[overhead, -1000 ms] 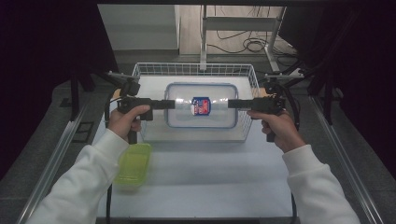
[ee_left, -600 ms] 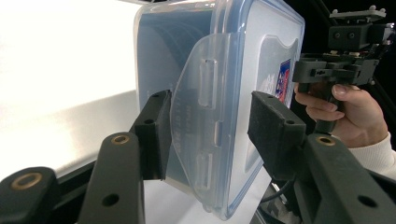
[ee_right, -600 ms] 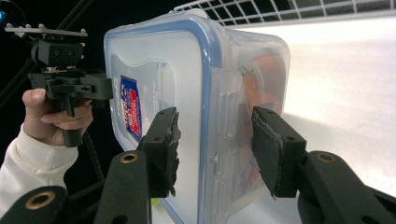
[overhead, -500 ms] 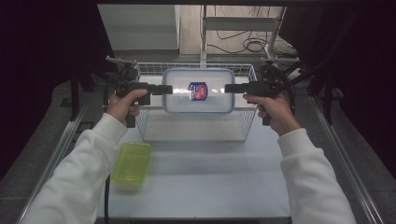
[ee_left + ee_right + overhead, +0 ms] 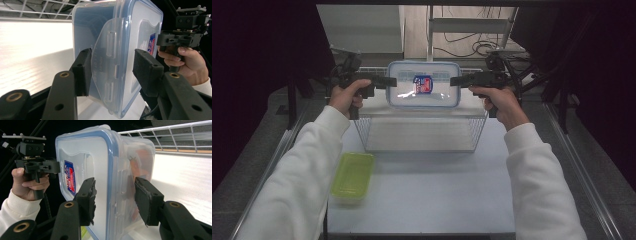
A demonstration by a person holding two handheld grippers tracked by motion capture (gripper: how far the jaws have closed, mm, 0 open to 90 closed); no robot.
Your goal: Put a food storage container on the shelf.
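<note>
Clear plastic container [image 5: 423,91] with blue-rimmed lid held in the air above the wire basket [image 5: 422,135], near its far rim, lid facing up toward the high camera. Red and blue label [image 5: 422,84] visible on the lid.

Left claw [image 5: 391,81] closed on the container's left end. In the left gripper view, jaws set either side of the side latch flap [image 5: 107,62]: one pad against the container body, the other against the lid side, the flap between them. Left hand [image 5: 346,96] wrapped round the grip.

Right claw [image 5: 455,81] closed on the container's right end. In the right gripper view, one pad [image 5: 87,195] pressed to the lid face, the other [image 5: 146,200] to the translucent body, the blue lid rim running between. Right hand [image 5: 501,102] round the grip, white sleeve [image 5: 537,175] trailing toward the near edge.

Container level, spanning the gap between the two claws, clear of the basket wires below. Contents not determinable through the translucent wall; an orange tint seen in the right gripper view, nothing more.

Wire basket standing on the white table [image 5: 432,195], toward its far side. Green lidded box [image 5: 352,176] lying on the table at the near left, just beside the basket's near-left corner, apart from both claws.
</note>
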